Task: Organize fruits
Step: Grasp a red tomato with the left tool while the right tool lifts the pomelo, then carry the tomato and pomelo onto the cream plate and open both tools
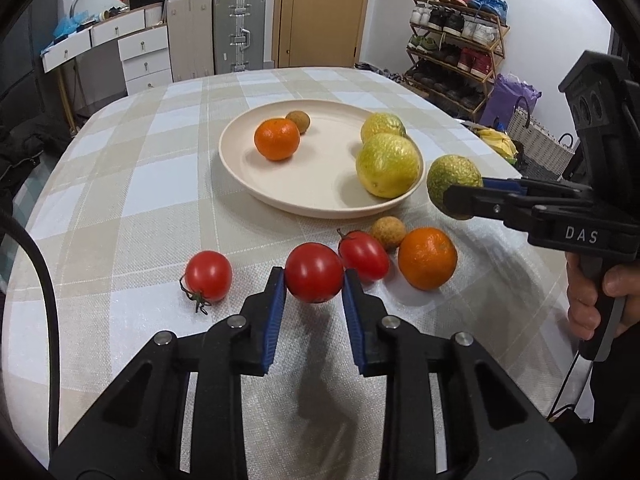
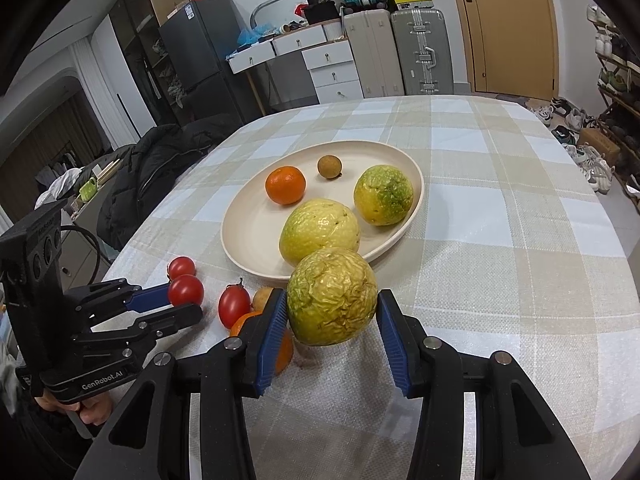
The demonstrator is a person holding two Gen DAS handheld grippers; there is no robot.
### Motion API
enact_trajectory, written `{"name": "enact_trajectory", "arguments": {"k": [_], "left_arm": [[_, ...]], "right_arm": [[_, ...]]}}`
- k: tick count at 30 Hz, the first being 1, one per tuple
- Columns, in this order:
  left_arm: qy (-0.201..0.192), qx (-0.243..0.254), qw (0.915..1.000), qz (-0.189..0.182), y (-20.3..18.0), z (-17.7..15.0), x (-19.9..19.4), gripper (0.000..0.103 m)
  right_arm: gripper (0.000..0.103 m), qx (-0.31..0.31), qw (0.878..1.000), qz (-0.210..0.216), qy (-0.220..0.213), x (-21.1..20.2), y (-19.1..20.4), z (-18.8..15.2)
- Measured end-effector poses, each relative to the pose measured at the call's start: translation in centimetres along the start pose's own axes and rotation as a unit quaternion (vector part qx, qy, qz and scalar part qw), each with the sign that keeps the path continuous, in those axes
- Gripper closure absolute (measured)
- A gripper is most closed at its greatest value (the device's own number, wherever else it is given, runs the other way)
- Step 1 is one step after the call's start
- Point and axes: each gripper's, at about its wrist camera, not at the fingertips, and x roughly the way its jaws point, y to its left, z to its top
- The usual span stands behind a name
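Note:
My left gripper is shut on a round red tomato, its blue pads pressing both sides; the same gripper and tomato show in the right wrist view. My right gripper is shut on a wrinkled yellow-green fruit, held above the cloth near the cream plate; from the left wrist view that fruit hangs beside the plate's right rim. The plate holds a mandarin, a small brown longan and two yellow-green fruits.
On the checked tablecloth lie a stemmed tomato, an oval tomato, a longan and an orange. A hand grips the right tool. Shoe rack, suitcases and drawers stand beyond the table.

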Motion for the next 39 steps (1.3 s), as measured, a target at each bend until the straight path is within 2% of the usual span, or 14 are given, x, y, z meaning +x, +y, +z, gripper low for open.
{"name": "enact_trajectory", "arguments": {"k": [8, 21, 23, 39], "left_arm": [[-0.029, -0.006, 0.9995, 0.002, 0.1, 0.5, -1.2, 0.077], [-0.052, -0.008, 0.9986, 0.008, 0.1, 1.4, -1.7, 0.077], [-0.056, -0.005, 0.9984, 0.012, 0.0, 1.6, -1.5, 0.077], [-0.046, -0.005, 0.9988, 0.017, 0.3, 3.3, 1.1, 0.077]], "right_arm": [[0.057, 0.000, 1.000, 0.004, -0.014, -0.6, 0.2, 0.1], [0.057, 0.007, 1.000, -0.003, -0.025, -0.6, -0.2, 0.5], [0.057, 0.017, 1.000, 0.008, -0.021, -0.3, -0.6, 0.7], [0.057, 0.003, 1.000, -0.004, -0.011, 1.6, 0.3, 2.7]]}}
